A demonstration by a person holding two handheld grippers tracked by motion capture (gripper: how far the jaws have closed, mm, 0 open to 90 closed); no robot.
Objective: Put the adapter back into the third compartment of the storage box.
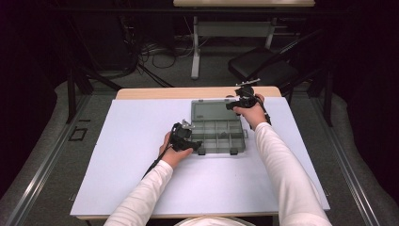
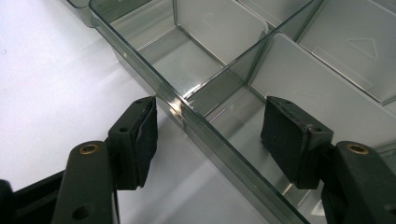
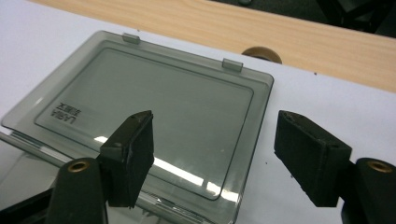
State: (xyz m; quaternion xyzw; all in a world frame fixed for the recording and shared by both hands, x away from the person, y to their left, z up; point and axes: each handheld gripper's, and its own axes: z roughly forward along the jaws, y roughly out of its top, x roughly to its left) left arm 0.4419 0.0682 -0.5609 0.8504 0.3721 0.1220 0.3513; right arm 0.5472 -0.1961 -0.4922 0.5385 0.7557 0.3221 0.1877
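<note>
Two grippers work at one clear grey box (image 1: 218,133) lying open on the white mat (image 1: 131,141), lid (image 3: 154,116) flat toward the far wooden edge. Left gripper (image 2: 210,140) straddles the box's near-left wall (image 2: 196,123), one pad outside, one inside a compartment, jaws apart, neither pad pressing. Right gripper (image 3: 212,154) hovers over the lid's right corner, jaws wide, nothing gripped. No earlier frame to compare.
</note>
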